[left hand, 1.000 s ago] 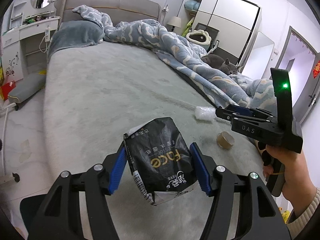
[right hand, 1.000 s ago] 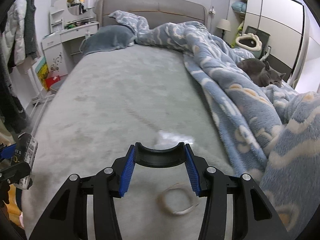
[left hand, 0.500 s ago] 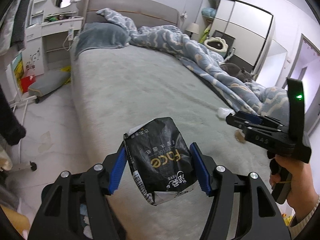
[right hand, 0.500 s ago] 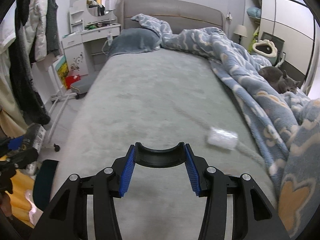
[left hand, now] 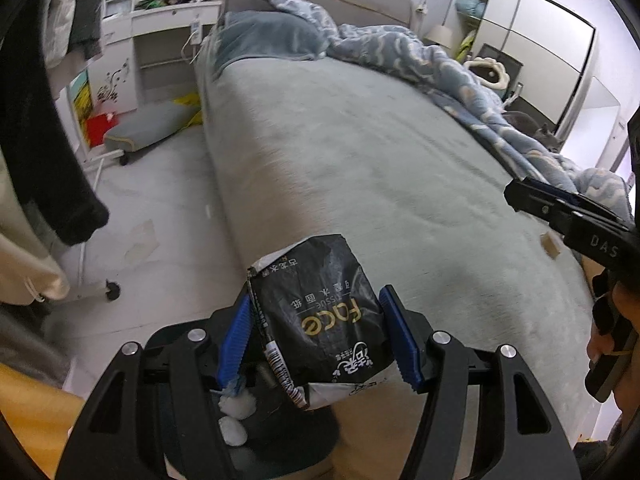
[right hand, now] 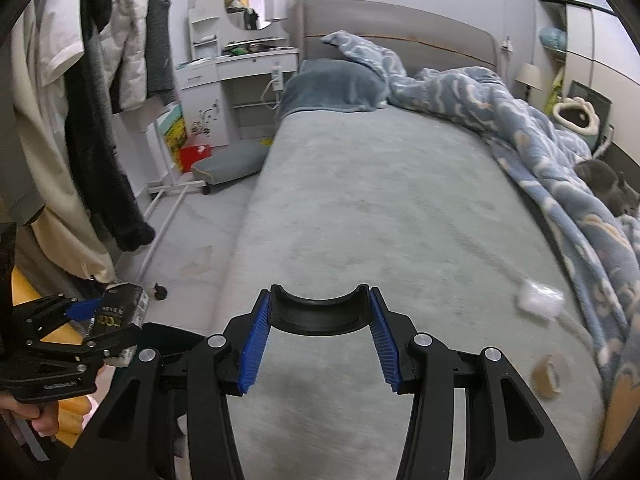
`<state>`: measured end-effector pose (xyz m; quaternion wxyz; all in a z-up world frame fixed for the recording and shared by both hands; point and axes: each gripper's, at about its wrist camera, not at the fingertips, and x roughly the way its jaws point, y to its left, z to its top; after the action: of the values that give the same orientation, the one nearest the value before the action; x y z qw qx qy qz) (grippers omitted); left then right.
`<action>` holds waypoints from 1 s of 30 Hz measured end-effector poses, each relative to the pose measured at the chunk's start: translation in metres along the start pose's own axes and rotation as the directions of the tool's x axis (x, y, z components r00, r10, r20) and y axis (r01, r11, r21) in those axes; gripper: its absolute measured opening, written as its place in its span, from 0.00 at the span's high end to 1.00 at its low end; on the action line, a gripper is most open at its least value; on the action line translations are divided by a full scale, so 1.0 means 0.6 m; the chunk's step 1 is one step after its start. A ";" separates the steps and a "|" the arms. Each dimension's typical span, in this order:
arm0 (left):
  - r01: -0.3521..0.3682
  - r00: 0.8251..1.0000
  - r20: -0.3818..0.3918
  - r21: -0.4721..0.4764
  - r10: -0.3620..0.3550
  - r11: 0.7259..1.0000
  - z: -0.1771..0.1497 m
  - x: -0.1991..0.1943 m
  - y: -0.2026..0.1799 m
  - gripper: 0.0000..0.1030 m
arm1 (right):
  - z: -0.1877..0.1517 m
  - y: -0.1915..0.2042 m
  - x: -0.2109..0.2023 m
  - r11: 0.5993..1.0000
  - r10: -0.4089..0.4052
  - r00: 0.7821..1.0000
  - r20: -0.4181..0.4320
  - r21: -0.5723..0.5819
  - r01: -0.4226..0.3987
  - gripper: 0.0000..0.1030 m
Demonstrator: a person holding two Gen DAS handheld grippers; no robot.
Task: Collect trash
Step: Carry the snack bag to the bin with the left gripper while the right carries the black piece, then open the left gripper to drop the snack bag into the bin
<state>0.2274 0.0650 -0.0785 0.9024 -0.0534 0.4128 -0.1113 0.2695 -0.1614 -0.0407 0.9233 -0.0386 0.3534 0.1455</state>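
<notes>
My left gripper (left hand: 316, 300) is shut on a black tissue packet (left hand: 320, 320) with gold lettering, held just off the bed's near-left edge. Under it stands a dark bin (left hand: 280, 444) holding white crumpled tissues (left hand: 236, 404). My right gripper (right hand: 319, 296) is over the grey bed (right hand: 380, 208), its blue pads pressed on a black curved piece (right hand: 320, 318). Near the bed's right side lie a white plastic wrapper (right hand: 538, 300) and a brown cardboard roll (right hand: 546, 376). The right wrist view shows the left gripper (right hand: 80, 308) and its packet (right hand: 120, 308) at the lower left.
A blue patterned quilt (right hand: 540, 152) is heaped along the bed's right side, with a grey cat (right hand: 608, 188) beside it. Clothes hang on a rack (right hand: 100, 120) at the left. A grey cushion (right hand: 232, 164) and a white dressing table (right hand: 240, 80) stand beyond.
Both grippers have swung left, from over the middle of the bed toward its left edge. The bin has come into view under the left gripper. Both grips look unchanged.
</notes>
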 end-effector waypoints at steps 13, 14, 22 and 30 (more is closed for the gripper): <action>-0.031 0.992 -0.127 -0.076 0.021 0.997 -0.037 0.016 0.102 0.37 | 0.007 0.120 0.055 0.992 0.112 0.992 -0.053 -0.055 -0.115 0.53; -0.033 0.990 -0.141 -0.084 0.021 0.996 -0.040 0.017 0.110 0.37 | 0.007 0.128 0.059 0.991 0.115 0.992 -0.057 -0.063 -0.118 0.53; -0.045 0.965 -0.260 -0.127 0.010 0.991 -0.070 0.034 0.162 0.37 | -0.003 0.203 0.094 0.978 0.165 0.980 -0.113 -0.112 -0.177 0.53; -0.052 0.926 -0.377 -0.134 -0.002 0.990 -0.105 0.053 0.192 0.35 | -0.022 0.266 0.121 0.961 0.200 0.965 -0.171 -0.157 -0.227 0.53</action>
<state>0.2179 0.1688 -0.1651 0.8016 -0.0898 0.5858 -0.0784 0.2652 0.0063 -0.0941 0.8651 -0.0923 0.4116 0.2714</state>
